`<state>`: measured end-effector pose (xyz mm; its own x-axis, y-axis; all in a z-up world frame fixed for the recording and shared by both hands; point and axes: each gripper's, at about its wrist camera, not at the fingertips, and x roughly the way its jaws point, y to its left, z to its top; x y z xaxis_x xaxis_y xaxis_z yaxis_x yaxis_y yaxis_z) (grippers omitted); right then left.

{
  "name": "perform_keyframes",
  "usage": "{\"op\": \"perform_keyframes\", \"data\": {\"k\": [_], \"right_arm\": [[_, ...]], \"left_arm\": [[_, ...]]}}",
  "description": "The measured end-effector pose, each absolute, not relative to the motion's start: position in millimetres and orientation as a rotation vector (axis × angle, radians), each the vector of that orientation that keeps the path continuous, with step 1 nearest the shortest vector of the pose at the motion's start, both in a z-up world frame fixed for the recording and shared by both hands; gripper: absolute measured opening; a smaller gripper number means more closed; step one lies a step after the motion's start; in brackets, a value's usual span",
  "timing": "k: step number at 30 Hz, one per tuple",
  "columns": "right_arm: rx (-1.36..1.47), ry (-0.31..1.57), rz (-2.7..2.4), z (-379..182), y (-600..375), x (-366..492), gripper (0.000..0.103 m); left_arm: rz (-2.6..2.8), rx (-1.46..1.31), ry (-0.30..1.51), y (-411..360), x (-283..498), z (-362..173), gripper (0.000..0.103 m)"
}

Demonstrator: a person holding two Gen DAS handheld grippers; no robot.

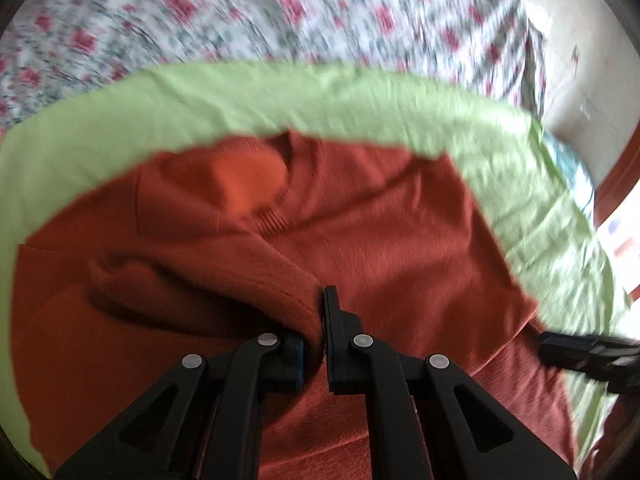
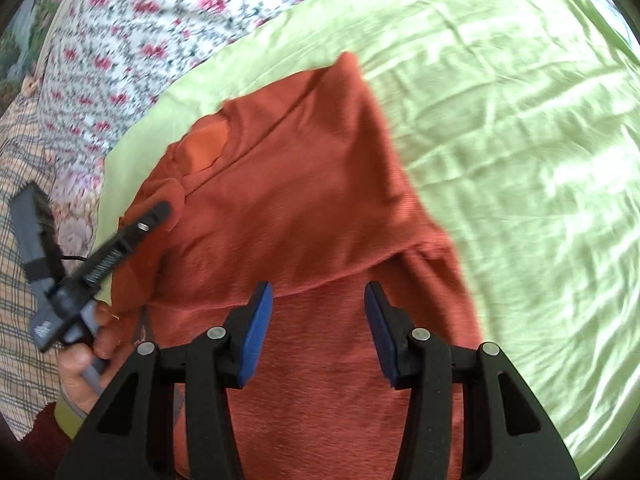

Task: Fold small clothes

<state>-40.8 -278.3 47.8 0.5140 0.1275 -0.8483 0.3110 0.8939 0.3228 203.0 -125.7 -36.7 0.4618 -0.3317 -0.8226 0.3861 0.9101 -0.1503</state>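
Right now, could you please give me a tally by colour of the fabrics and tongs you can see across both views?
Rust-orange: 1, the sweater, pinched by the left tongs.
Light green: 1, the sheet under it.
Floral pink-and-white: 1, the bedspread.
Plaid: 1, the cloth at the left edge.
Black: 2, the left tongs and the open right tongs.
Total: 6

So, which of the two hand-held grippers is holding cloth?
The left hand-held gripper, shut on a fold of the orange sweater; the right hand-held gripper is open, holding nothing.
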Motion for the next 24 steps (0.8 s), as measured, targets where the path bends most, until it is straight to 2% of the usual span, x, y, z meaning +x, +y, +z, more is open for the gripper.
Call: {"op": "perform_keyframes", "data": {"k": [5, 7, 10, 17, 24], "right_arm": [[0.477, 1.027, -0.140, 49.8, -288.6, -46.0, 0.049], [0.464, 1.021, -0.132, 52.7, -286.2, -43.8, 0.049], [0.435, 1.019, -0.094, 55.9, -272.7, -32.4, 0.049], [0.300, 1.016, 0.066, 59.5, -208.2, 13.6, 0.049], [0.152, 1.061, 0.139, 42.4, -150.4, 81.1, 0.049]], "left_arm": [[-0.453, 0.039, 1.084, -119.9, 200.0, -55.7, 0.031], [-0.461, 0.027, 1.083, -109.6, 190.9, -49.7, 0.050], [-0.439, 0.052, 1.058, -86.7, 168.6, -37.1, 0.061], [-0.242, 0.019, 1.069, 13.8, 131.1, -25.6, 0.062], [0.059, -0.047, 1.111, 115.5, 126.7, -44.0, 0.063]]}}
